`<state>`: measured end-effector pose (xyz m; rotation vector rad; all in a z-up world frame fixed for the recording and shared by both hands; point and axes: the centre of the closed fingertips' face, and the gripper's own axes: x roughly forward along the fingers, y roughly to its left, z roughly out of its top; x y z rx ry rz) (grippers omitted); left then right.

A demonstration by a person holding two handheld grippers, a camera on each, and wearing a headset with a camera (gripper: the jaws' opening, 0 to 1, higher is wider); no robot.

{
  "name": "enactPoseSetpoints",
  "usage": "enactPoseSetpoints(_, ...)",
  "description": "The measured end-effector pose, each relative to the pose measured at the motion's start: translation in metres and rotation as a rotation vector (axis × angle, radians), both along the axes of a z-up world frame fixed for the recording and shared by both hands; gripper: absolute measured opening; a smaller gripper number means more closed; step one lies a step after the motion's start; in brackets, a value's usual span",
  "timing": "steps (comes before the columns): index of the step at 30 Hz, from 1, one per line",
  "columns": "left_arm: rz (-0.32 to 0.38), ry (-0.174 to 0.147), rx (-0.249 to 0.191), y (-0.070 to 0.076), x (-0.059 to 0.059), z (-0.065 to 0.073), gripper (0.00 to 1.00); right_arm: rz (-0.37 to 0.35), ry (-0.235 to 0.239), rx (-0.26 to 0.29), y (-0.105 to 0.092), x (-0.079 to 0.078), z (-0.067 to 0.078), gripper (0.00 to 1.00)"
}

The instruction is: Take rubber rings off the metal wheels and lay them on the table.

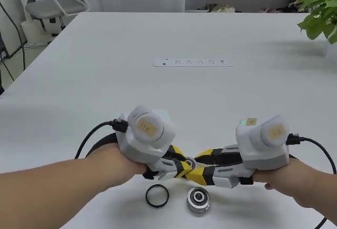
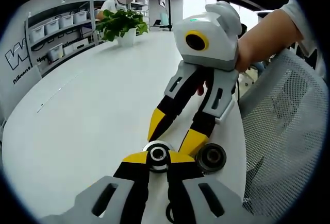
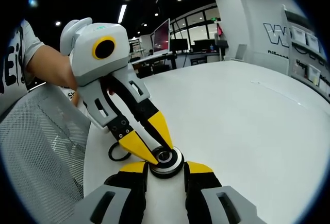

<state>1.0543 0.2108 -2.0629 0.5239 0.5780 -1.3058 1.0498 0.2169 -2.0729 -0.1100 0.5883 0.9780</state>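
Note:
A small metal wheel (image 1: pixel 188 163) with a black rubber ring around its rim hangs just above the table, between both grippers. My left gripper (image 2: pixel 157 158) is shut on this wheel (image 2: pixel 157 153), one yellow tip on each side. From the opposite side my right gripper (image 3: pixel 166 168) also grips the wheel (image 3: pixel 166 161), its tips against the ringed rim. A loose black rubber ring (image 1: pixel 157 195) lies flat on the table below the left hand. Beside it a second metal wheel (image 1: pixel 198 199) sits on the table.
The white table (image 1: pixel 174 92) stretches far ahead, with a flat white power strip (image 1: pixel 192 62) in its middle. A potted plant (image 1: pixel 320 13) stands at the far right. A mesh office chair (image 2: pixel 289 131) is close behind the near table edge.

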Motion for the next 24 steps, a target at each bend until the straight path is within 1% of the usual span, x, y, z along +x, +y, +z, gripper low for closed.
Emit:
enactPoseSetpoints(4, 0.002, -0.001, 0.0, 0.0, 0.0, -0.0002, 0.07, 0.002, -0.002, -0.013, -0.0012, -0.0002, -0.0025, 0.26)
enactPoseSetpoints(8, 0.004, -0.002, 0.0, -0.0002, -0.0001, -0.0002, 0.07, 0.01, -0.008, -0.044, -0.0034, -0.002, -0.007, 0.24)
enactPoseSetpoints(9, 0.005, -0.002, 0.0, -0.0003, -0.0001, -0.0002, 0.07, 0.012, -0.016, -0.043, -0.0033, -0.0014, -0.0062, 0.24)
enactPoseSetpoints(11, 0.006, -0.003, 0.0, -0.0002, 0.0, -0.0001, 0.07, 0.009, -0.012, -0.044, -0.0036, -0.0022, -0.0062, 0.23)
enactPoseSetpoints(24, 0.01, -0.002, 0.001, -0.0002, -0.0005, 0.0, 0.07, 0.021, -0.043, -0.067, -0.0037, -0.0046, -0.0044, 0.2)
